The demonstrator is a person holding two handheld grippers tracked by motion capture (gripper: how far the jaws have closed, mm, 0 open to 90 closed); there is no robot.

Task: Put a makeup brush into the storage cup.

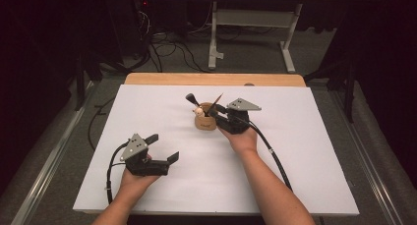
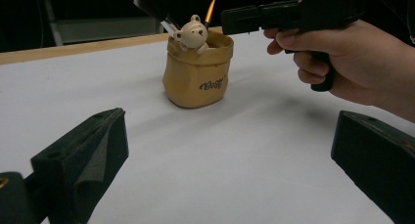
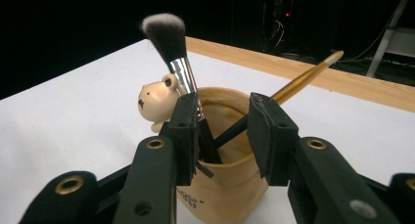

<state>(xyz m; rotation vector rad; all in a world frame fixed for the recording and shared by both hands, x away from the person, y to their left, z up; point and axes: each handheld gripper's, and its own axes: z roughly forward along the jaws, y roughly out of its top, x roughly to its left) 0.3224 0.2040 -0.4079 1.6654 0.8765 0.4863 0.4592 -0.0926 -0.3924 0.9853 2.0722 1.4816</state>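
A tan pouch-shaped holder [image 1: 205, 123] [image 2: 195, 77] [image 3: 230, 185] stands mid-board, with a small bear head [image 1: 198, 110] [image 2: 192, 32] [image 3: 155, 101] at its rim. Inside lean a fluffy black makeup brush [image 1: 191, 98] [image 2: 149, 1] [image 3: 166, 35] and a thin gold-handled brush [image 1: 218, 98] [image 2: 211, 9] [image 3: 303, 79]. My right gripper [image 1: 216, 112] [image 3: 222, 131] hovers over the holder's mouth, open, the thin brush's dark handle passing loosely between its jaws. My left gripper [image 1: 163, 147] [image 2: 227, 160] rests near the front left, wide open and holding nothing.
A white board [image 1: 295, 151] covers a wooden table [image 1: 211, 79], whose far edge shows behind. Beyond it, a white table frame [image 1: 214, 38] and cables [image 1: 167, 48] lie on the dark floor. The right gripper's cable [image 1: 275, 158] trails over the board.
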